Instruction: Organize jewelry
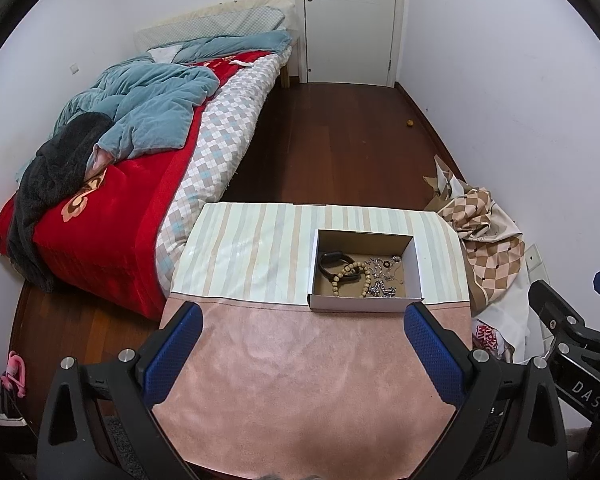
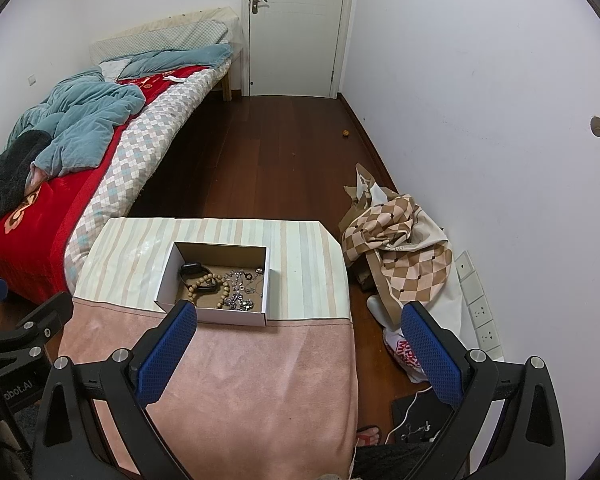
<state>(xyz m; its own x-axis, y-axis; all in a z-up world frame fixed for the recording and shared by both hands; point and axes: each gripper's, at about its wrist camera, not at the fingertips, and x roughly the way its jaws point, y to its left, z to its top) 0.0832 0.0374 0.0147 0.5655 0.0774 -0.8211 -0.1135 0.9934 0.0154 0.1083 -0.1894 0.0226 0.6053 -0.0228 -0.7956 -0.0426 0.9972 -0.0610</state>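
Note:
A small white cardboard box (image 1: 418, 270) stands on the table, at the seam between striped and pink cloth; it also shows in the right wrist view (image 2: 168, 276). Inside lie a black watch band (image 1: 327, 262), a wooden bead bracelet (image 1: 350, 276) and several silver chains and small pieces (image 1: 382, 280). The same bracelet (image 2: 206, 286) and chains (image 2: 240, 290) show in the right wrist view. My left gripper (image 1: 302, 320) is open and empty, above the pink cloth short of the box. My right gripper (image 2: 300, 318) is open and empty, at the table's right edge.
The table (image 1: 300, 380) has a pink cloth in front and a striped cloth (image 1: 252, 248) behind. A bed (image 1: 120, 160) with blankets stands left. Crumpled checked fabric (image 2: 400, 240) and bags lie on the wooden floor right of the table. Wall sockets (image 2: 482, 312) line the right wall.

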